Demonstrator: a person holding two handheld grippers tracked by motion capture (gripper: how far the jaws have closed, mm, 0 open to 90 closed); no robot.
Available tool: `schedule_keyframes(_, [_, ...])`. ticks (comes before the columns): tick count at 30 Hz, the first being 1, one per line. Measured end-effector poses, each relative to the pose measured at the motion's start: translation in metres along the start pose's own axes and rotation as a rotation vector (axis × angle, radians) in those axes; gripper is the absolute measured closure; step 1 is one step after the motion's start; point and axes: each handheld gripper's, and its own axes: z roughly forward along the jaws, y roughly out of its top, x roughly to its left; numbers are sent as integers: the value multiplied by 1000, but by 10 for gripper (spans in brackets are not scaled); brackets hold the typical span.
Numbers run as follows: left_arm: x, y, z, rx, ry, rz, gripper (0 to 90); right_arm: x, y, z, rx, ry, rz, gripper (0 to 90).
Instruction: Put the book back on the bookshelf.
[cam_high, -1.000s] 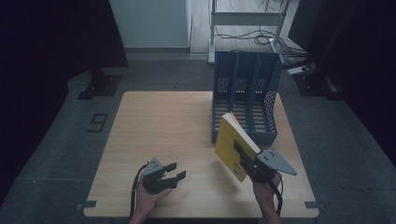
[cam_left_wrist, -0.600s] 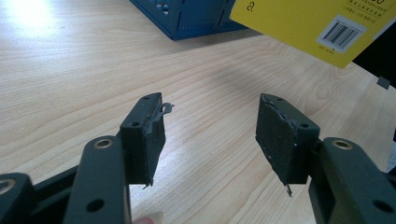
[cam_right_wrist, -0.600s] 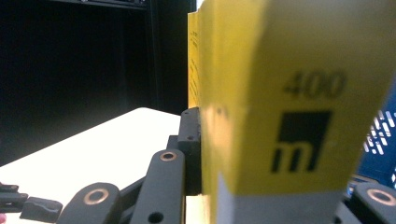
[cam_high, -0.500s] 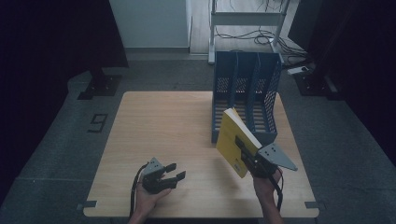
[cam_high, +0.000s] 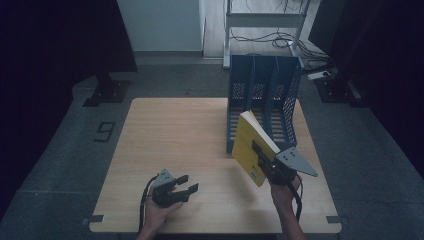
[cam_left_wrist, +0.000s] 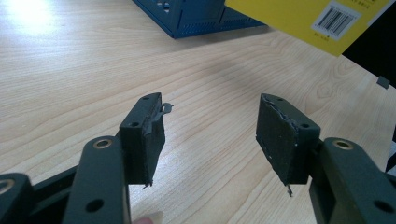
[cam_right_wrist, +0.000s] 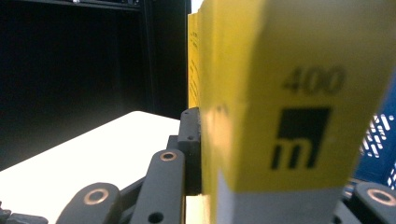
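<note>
Pale wood-grain desk; blue perforated file rack with upright slots at its far right, contents not discernible. Right gripper clamped on a yellow softcover book, held tilted just before the rack. Left gripper low over desk, jaws apart.

We held our left gripper low near the surface's front edge, its jaws spread wide apart with nothing between them. Our right gripper stood raised and tilted, jaws clamped on a book.
</note>
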Motion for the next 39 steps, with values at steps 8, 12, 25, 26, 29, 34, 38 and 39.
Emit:
schedule_keyframes(8, [0, 0, 1, 5, -2, 2, 417, -3, 6, 3, -6, -4, 10, 744])
schedule_keyframes(12, [-1, 0, -1, -13, 0, 4, 420, -3, 10, 4, -11, -6, 8, 745])
schedule_keyframes(25, [-2, 1, -1, -17, -1, 5, 420, -5, 25, 10, -26, -15, -2, 744])
schedule_keyframes(26, [-2, 1, -1, -17, -1, 5, 420, -5, 26, 10, -27, -16, -4, 744])
schedule_keyframes(29, [-1, 0, -1, -15, -2, 5, 420, -6, 29, 12, -29, -20, -1, 744])
schedule_keyframes(34, [-1, 1, -1, -11, -3, 4, 420, -7, 33, 17, -38, -23, 13, 744])
schedule_keyframes(38, [0, 1, -2, -12, -1, -1, 420, -8, 36, 21, -36, -29, 12, 744])
schedule_keyframes(39, [0, 0, -2, -11, -1, -1, 419, -8, 36, 22, -34, -32, 9, 744])
